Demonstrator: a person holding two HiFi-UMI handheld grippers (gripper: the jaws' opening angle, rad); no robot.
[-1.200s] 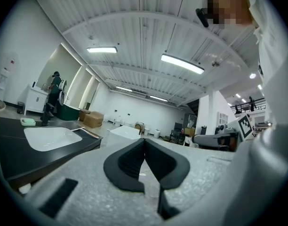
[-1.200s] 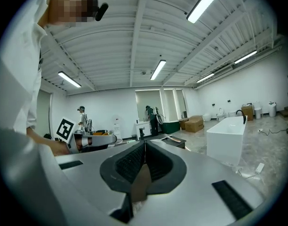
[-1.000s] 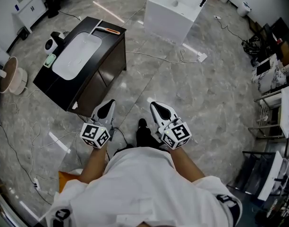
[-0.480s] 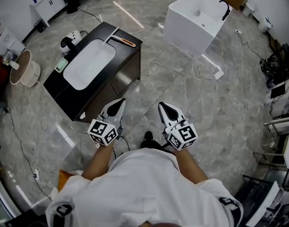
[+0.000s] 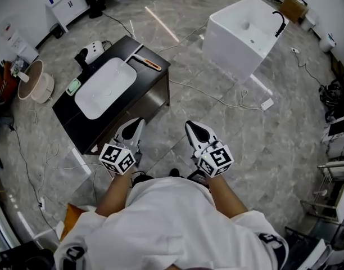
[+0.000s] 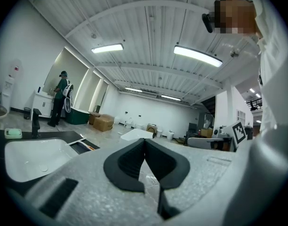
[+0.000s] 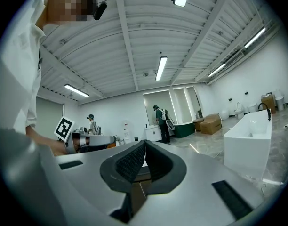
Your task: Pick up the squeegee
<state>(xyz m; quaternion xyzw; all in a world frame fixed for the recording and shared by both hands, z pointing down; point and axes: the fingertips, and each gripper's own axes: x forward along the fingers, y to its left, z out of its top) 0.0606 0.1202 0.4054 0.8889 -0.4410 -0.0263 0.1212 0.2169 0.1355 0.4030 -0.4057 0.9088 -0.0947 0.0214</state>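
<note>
**Squeegee well ahead of my tools**

The squeegee (image 5: 146,63) lies along the counter's (image 5: 154,82) far short edge, past the white basin (image 5: 104,88), with its orange handle toward the right corner. My left tool (image 5: 134,124) and right tool (image 5: 192,126) hang off the counter's near side, well apart from the squeegee. Both have their jaws pressed together and hold nothing.

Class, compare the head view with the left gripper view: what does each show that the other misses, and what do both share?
Only the head view: the marker cube on the left tool and the black cabinet front. Only the left gripper view: the ceiling lights and a person in green at a far counter. Both: the white basin, the squeegee beside it, and the left tool, shut.
</note>
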